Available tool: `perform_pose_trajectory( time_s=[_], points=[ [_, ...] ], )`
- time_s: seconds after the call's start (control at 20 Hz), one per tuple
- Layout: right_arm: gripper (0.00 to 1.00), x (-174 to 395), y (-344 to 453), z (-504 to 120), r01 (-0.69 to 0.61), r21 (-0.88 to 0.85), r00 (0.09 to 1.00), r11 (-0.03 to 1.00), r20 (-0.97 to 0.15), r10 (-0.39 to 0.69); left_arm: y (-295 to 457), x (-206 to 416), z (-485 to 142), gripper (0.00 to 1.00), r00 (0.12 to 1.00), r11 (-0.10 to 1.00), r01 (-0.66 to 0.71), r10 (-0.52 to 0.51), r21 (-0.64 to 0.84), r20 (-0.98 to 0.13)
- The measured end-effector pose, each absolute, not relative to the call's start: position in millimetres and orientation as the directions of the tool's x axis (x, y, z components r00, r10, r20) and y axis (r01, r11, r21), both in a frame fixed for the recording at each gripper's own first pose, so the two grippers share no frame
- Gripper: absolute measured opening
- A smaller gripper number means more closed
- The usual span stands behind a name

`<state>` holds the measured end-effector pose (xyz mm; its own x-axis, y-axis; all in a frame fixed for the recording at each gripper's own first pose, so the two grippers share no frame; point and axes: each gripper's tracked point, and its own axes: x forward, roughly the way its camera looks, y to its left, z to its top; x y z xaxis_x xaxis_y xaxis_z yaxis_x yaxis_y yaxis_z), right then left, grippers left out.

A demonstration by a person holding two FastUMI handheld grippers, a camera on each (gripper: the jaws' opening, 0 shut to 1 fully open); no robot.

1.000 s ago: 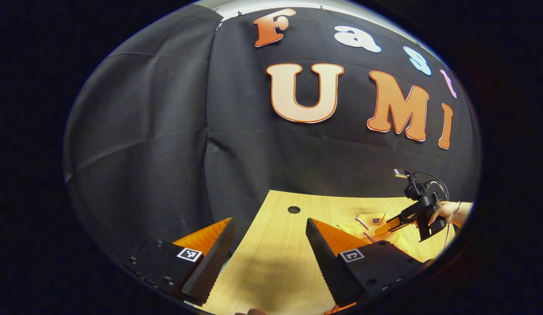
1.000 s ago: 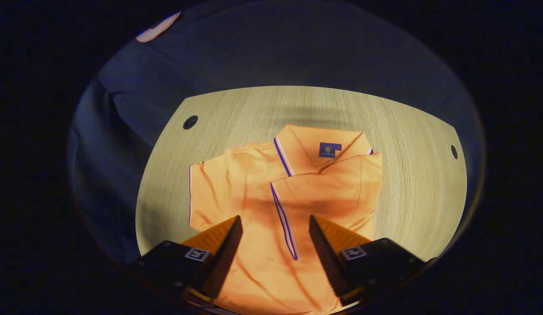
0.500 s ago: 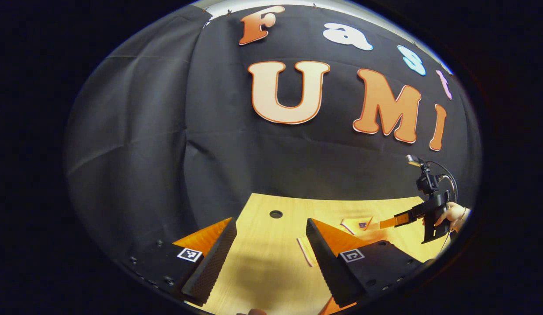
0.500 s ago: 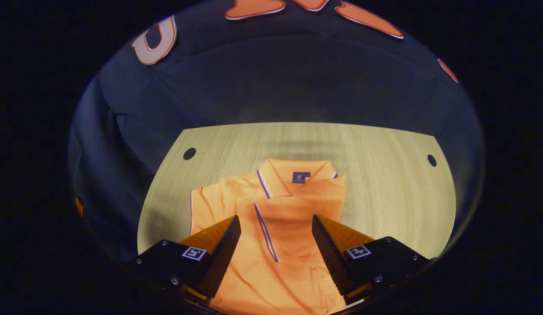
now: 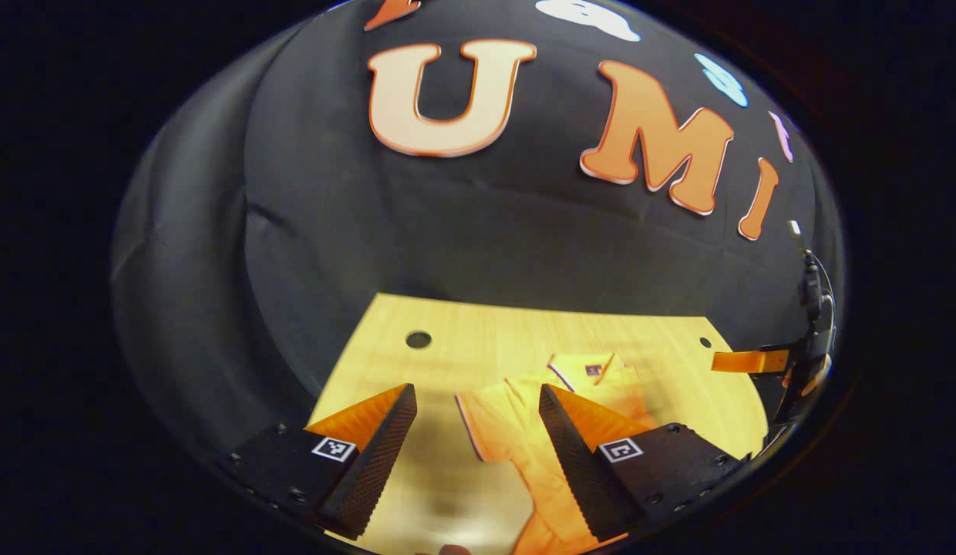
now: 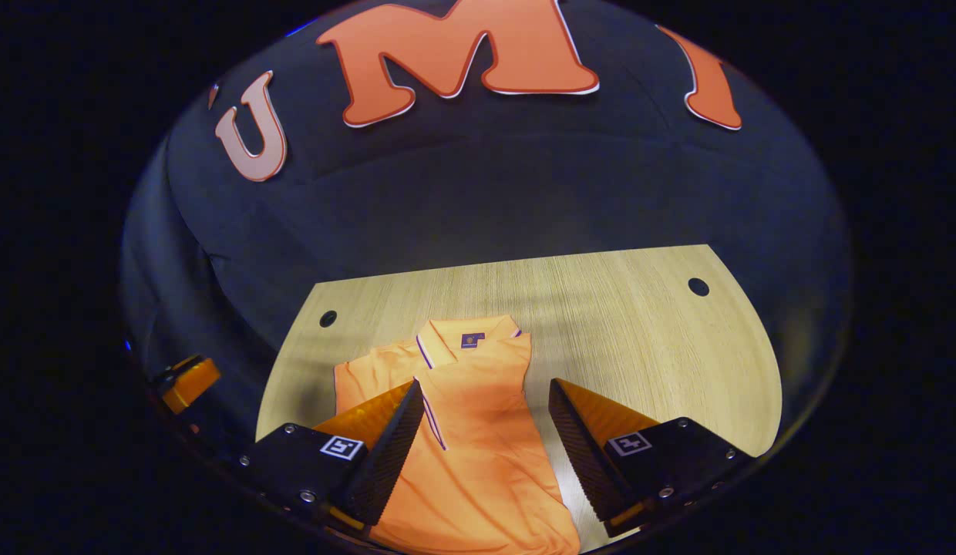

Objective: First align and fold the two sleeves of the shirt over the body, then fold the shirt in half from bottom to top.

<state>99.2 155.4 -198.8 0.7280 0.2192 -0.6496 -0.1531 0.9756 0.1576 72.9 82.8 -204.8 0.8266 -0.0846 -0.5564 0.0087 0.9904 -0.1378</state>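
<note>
An orange polo shirt [image 6: 478,455] with blue-white trim lies flat on the wooden table [image 6: 624,339], collar [image 6: 466,338] toward the far wall. Its right side is folded over the body, and its left sleeve [image 6: 356,378] sticks out sideways. My right gripper [image 6: 486,385] hovers open above the shirt's chest with nothing between its fingers. In the left gripper view the shirt [image 5: 513,428] lies ahead and to the right. My left gripper [image 5: 476,393] is open and holds nothing, over the table by the spread sleeve. The right gripper [image 5: 755,361] shows at the far right edge.
The table has two round cable holes [image 6: 328,318] [image 6: 698,287] near its far corners. Black cloth wall [image 6: 486,193] rises right behind the table's far edge. The left gripper [image 6: 186,381] appears at the left edge of the right gripper view, off the table's side.
My right gripper has drawn back and up, so the shirt looks smaller and farther. The left gripper has swung right, bringing the shirt into its view. Both stay open.
</note>
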Motion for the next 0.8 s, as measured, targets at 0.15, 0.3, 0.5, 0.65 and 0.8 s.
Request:
perform_pose_trajectory(
  time_s=[0.15,0.3,0.5,0.65,0.8],
  points=[
    [0.99,84,132,-186,-0.143,0.166,0.756,0.976,-0.618,0.216,80,95,-243,0.99,0.767,0.986,-0.031,-0.081,-0.164,-0.636],
    [0.99,71,119,-186,-0.164,0.18,0.748,0.97,-0.619,0.241,87,108,-292,0.98,0.662,0.987,-0.066,-0.068,-0.148,-0.747],
    [0.99,65,100,-189,-0.176,0.212,0.731,0.961,-0.626,0.272,86,108,-356,0.98,0.486,0.972,-0.165,-0.065,-0.165,-0.872],
    [0.99,63,81,-199,-0.158,0.235,0.716,0.959,-0.641,0.275,90,117,-385,0.98,0.418,0.975,-0.179,-0.043,-0.128,-0.908],
    [0.99,63,67,-210,-0.136,0.259,0.698,0.956,-0.66,0.278,96,122,-407,0.98,0.366,0.982,-0.176,-0.005,-0.074,-0.931]
  ],
)
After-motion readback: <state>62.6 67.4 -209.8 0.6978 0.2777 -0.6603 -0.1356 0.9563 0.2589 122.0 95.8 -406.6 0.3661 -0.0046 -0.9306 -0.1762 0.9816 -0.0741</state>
